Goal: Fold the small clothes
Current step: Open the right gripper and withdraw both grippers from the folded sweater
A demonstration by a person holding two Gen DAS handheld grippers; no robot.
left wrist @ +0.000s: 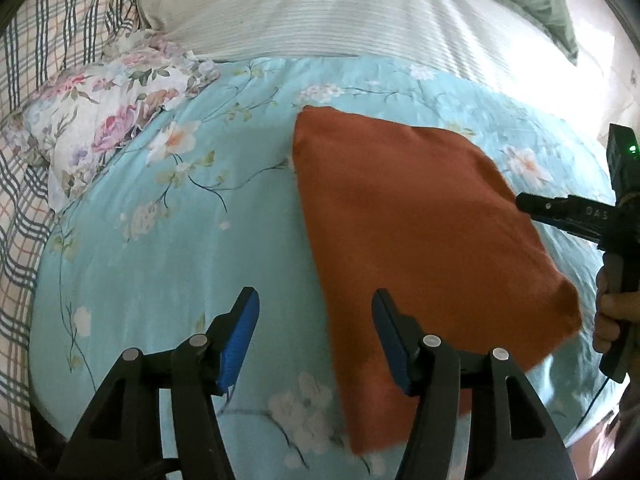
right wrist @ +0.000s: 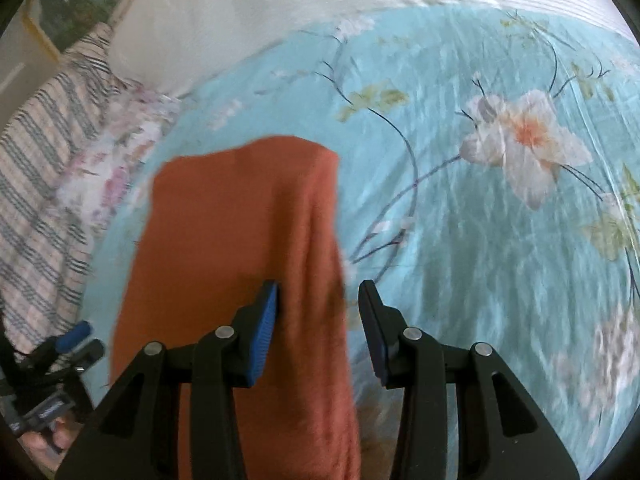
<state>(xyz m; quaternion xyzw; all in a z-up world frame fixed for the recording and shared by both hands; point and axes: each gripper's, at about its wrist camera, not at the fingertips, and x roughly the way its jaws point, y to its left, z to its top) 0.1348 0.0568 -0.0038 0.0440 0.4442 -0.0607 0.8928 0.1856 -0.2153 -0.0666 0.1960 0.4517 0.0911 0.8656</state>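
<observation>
Blue-padded fingers of the left gripper [left wrist: 316, 332] stand spread apart with nothing between them, hovering above the turquoise floral bedsheet [left wrist: 168, 240]. Ahead and to that gripper's right lies the rust-orange cloth [left wrist: 420, 232], flat on the sheet as a folded panel, its near edge passing under the right-hand finger. Farther left rest a floral pillow [left wrist: 108, 128] and a plaid blanket [left wrist: 24, 160]; a white ribbed cover [left wrist: 320, 8] lies beyond. The right gripper [right wrist: 318, 320] is likewise released, jaws apart, straddling the cloth's right-hand edge, which rises in a ridge between the pads; contact cannot be confirmed owing to blur.
</observation>
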